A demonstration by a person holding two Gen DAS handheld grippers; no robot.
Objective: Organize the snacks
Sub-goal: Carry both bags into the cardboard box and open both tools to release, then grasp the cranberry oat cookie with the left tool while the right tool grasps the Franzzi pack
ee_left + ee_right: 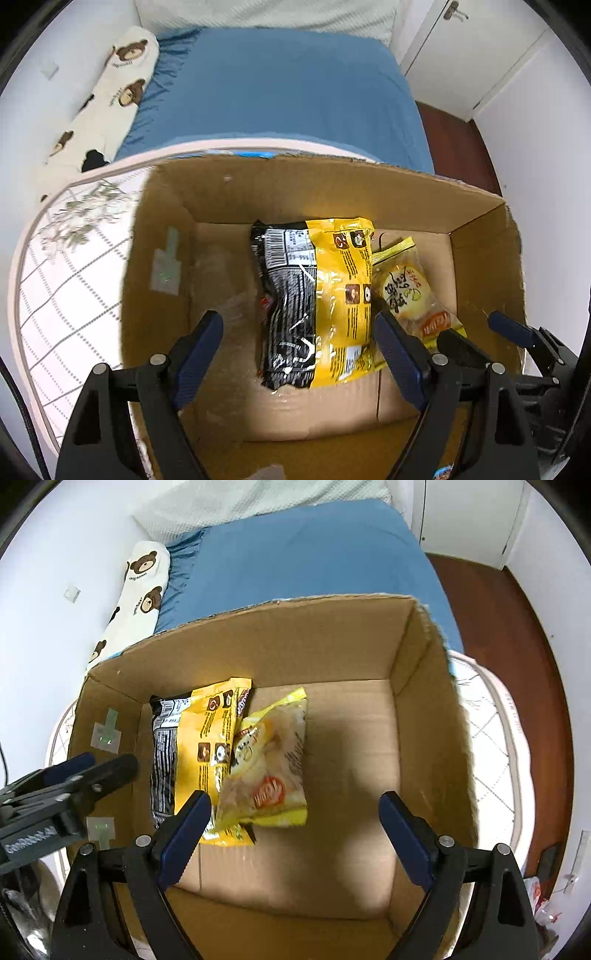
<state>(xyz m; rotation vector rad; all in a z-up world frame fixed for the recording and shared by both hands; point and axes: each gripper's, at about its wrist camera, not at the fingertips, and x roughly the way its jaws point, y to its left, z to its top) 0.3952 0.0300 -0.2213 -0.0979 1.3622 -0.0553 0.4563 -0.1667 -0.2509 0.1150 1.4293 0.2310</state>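
An open cardboard box [295, 184] [280, 635] holds two snack packs lying flat on its floor. A black and yellow bag [314, 302] [199, 753] lies left of a clear yellow bread pack [410, 291] [269, 768], which overlaps its right edge. My left gripper [299, 332] is open and empty above the black and yellow bag. My right gripper [295, 812] is open and empty above the box floor, just right of the bread pack. The right gripper's fingers [509, 328] show at the right of the left wrist view; the left gripper [74, 775] shows at the left of the right wrist view.
The box stands on a round white table with a grid cloth [74, 277] [491, 738]. Behind it is a bed with a blue sheet [280, 85] and a bear-print pillow [110, 92]. White cabinet doors [480, 55] and red-brown floor [498, 627] lie to the right.
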